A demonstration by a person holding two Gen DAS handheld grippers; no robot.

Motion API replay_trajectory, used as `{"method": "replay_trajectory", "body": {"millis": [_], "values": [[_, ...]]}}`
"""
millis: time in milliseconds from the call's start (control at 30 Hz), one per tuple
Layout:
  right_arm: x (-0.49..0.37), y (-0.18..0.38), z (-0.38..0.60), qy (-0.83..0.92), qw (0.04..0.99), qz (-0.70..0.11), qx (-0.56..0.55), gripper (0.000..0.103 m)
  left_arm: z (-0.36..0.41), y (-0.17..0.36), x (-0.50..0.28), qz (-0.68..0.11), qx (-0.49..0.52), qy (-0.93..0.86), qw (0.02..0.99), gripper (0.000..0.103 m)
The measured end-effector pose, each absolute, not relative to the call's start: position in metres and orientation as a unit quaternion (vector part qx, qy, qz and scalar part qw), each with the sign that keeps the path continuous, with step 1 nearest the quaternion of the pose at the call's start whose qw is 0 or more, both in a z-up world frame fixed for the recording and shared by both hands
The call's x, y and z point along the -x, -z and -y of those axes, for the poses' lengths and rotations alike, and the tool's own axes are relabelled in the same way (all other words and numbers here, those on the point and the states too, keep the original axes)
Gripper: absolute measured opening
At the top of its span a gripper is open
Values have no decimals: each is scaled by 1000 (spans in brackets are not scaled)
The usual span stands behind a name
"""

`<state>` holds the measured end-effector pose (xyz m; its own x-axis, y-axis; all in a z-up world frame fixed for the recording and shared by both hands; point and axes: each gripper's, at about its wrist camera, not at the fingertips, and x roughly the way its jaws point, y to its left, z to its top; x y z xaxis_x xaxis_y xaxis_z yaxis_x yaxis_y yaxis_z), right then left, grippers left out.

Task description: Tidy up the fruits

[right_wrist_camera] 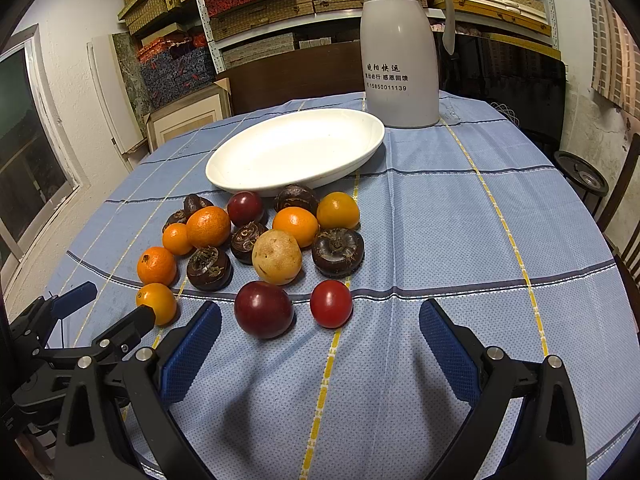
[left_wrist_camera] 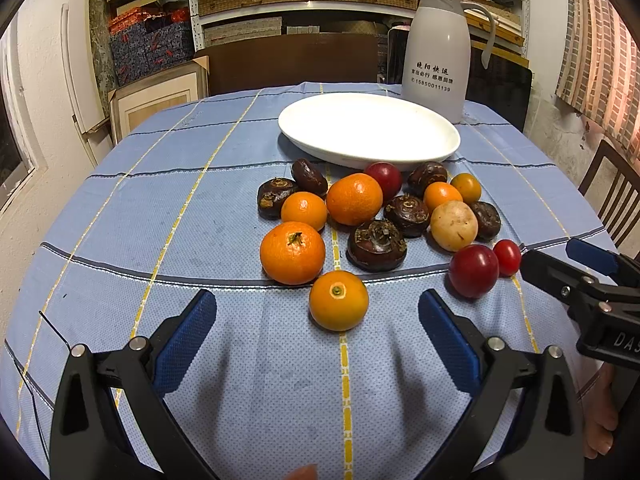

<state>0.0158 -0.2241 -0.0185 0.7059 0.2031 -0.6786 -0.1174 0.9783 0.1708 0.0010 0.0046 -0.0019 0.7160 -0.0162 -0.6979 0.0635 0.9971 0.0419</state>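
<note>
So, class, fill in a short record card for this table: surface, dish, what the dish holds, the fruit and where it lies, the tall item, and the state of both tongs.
surface: blue checked tablecloth
dish: white oval dish, behind the fruit
dish contents: nothing
fruit: loose on the cloth in front of the dish, among them a pale yellow fruit and a dark red plum
nearest left tongs: small orange fruit
tall item: white jug, behind the dish
left tongs: open, holding nothing
right tongs: open, holding nothing
</note>
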Motion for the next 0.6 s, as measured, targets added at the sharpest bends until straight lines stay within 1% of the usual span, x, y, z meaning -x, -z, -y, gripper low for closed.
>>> {"method": "replay_trajectory", "body": {"millis": [600], "values": [[-16,18,224,-87,922,-374,-58,100,-3,4,-3,-379,-30,23,925,99]]}}
